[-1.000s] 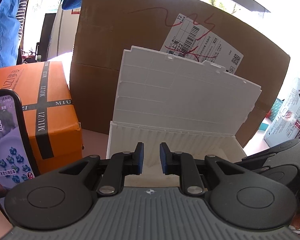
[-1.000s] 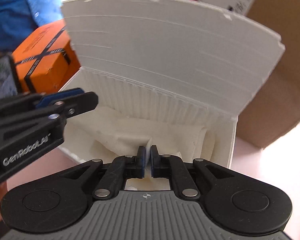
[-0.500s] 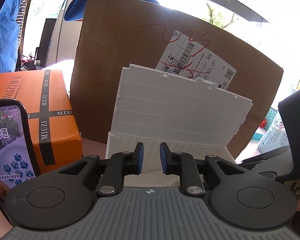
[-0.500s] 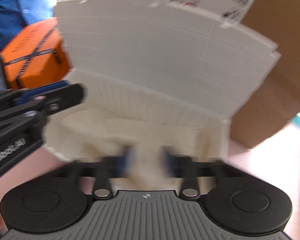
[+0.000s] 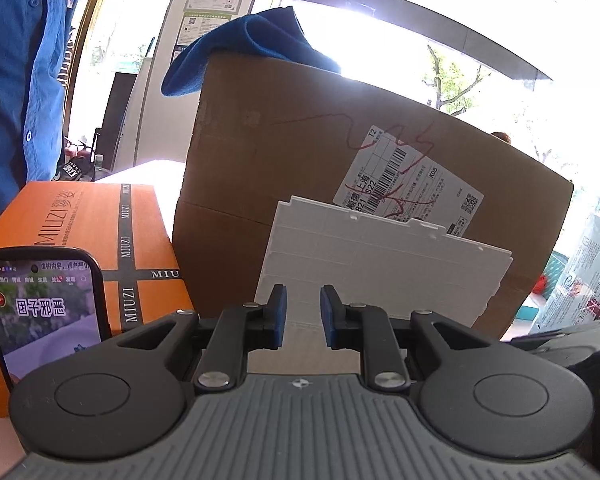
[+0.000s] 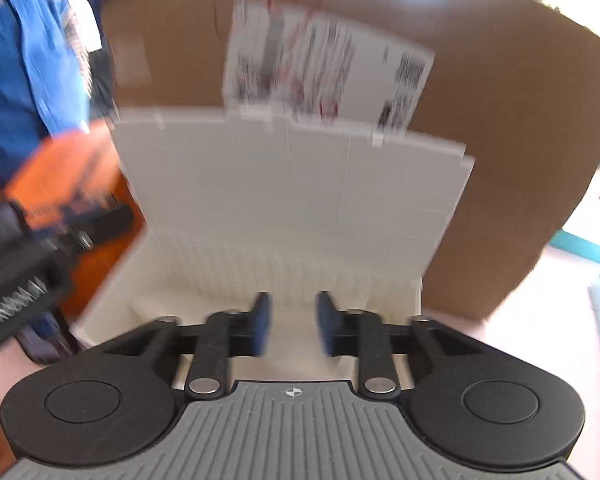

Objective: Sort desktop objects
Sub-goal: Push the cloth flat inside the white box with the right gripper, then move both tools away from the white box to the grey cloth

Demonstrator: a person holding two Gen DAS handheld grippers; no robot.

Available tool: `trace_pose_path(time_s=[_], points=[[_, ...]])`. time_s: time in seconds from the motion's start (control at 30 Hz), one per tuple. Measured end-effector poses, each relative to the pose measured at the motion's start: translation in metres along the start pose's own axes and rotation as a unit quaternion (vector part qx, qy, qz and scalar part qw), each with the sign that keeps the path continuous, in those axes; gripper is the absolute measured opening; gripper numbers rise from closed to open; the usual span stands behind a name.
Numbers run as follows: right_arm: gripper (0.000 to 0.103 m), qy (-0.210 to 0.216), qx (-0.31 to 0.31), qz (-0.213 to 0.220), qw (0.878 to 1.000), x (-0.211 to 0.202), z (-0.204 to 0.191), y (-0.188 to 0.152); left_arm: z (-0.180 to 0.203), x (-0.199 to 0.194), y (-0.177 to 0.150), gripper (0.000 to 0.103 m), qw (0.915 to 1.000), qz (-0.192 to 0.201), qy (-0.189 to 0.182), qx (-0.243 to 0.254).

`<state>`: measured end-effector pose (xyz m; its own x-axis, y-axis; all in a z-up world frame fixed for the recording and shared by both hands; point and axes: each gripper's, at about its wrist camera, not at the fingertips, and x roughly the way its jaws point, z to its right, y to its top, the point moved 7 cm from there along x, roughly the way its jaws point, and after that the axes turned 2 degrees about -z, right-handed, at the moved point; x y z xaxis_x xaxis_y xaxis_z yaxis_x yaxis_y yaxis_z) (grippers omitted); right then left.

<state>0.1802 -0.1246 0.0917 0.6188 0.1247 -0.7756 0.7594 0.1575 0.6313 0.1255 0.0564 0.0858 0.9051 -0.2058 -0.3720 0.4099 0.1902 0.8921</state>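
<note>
A white foam box stands open in front of both grippers, its ribbed lid [image 5: 380,264] leaning back against a big cardboard box [image 5: 308,148]. In the blurred right wrist view I see the lid [image 6: 292,192] and the box's inner wall [image 6: 260,276]. My right gripper [image 6: 291,324] hangs open above the box's front, with nothing between its fingers. My left gripper [image 5: 303,316] is open too, held higher and facing the lid. It also shows at the left of the right wrist view [image 6: 40,256].
An orange MIUZI box [image 5: 100,232] stands left of the foam box, with a lit phone [image 5: 44,316] propped before it. A blue cloth [image 5: 252,44] lies on the cardboard box. A person in a blue shirt [image 5: 16,80] stands at left. Printed cartons [image 5: 580,280] sit at right.
My right gripper went from shut to open and pulled up and back out of the foam box. My left gripper rose and drew back, so the box's inside dropped from its view.
</note>
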Motion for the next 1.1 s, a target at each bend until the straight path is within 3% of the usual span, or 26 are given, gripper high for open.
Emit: trace_pose_path(time_s=[0.17,0.2,0.33,0.5,0.63,0.67,0.73,0.77,0.8,0.87,1.03,1.1], points=[[0.016,0.004,-0.013,-0.078,0.997,0.024,-0.01,-0.008,-0.005,0.003,0.0,0.017,0.9999,-0.002,0.007,-0.009],[0.011,0.008,-0.021,-0.089,0.996,0.026,-0.013,-0.007,-0.005,0.003,0.0,0.017,0.9999,-0.001,0.01,-0.007],[0.01,0.022,-0.05,-0.118,0.991,0.029,-0.017,-0.001,-0.002,0.005,-0.003,0.017,0.9999,-0.004,0.009,-0.001],[0.011,0.045,-0.015,-0.118,0.992,0.027,-0.006,0.002,-0.002,0.008,-0.006,0.017,0.9999,-0.009,0.012,0.002],[0.015,0.067,0.032,-0.091,0.993,0.023,0.006,0.0,0.0,0.008,-0.007,0.018,0.9999,-0.013,0.006,0.003],[0.017,0.07,0.042,-0.082,0.993,0.021,0.008,-0.001,0.001,0.008,-0.008,0.023,0.9999,-0.015,0.002,0.002],[0.035,0.077,0.075,-0.062,0.992,0.016,0.015,-0.002,0.003,0.008,-0.009,0.04,0.9998,-0.017,-0.007,-0.002],[0.059,0.086,0.095,-0.052,0.99,0.013,0.019,-0.003,0.004,0.008,-0.01,0.051,0.9998,-0.018,-0.012,-0.005],[0.074,0.105,0.115,-0.04,0.987,0.009,0.022,-0.006,0.005,0.008,-0.011,0.054,0.9997,-0.017,-0.018,-0.008],[0.08,0.129,0.139,-0.004,0.982,-0.004,0.024,-0.005,0.007,0.008,-0.012,0.055,0.9995,-0.015,-0.027,-0.009],[0.086,0.121,0.16,0.083,0.976,-0.041,0.034,-0.016,0.011,0.001,-0.01,0.061,0.9988,0.005,-0.045,-0.018],[0.087,0.115,0.176,0.118,0.971,-0.056,0.039,-0.027,0.012,-0.004,-0.007,0.072,0.9979,0.022,-0.055,-0.024]])
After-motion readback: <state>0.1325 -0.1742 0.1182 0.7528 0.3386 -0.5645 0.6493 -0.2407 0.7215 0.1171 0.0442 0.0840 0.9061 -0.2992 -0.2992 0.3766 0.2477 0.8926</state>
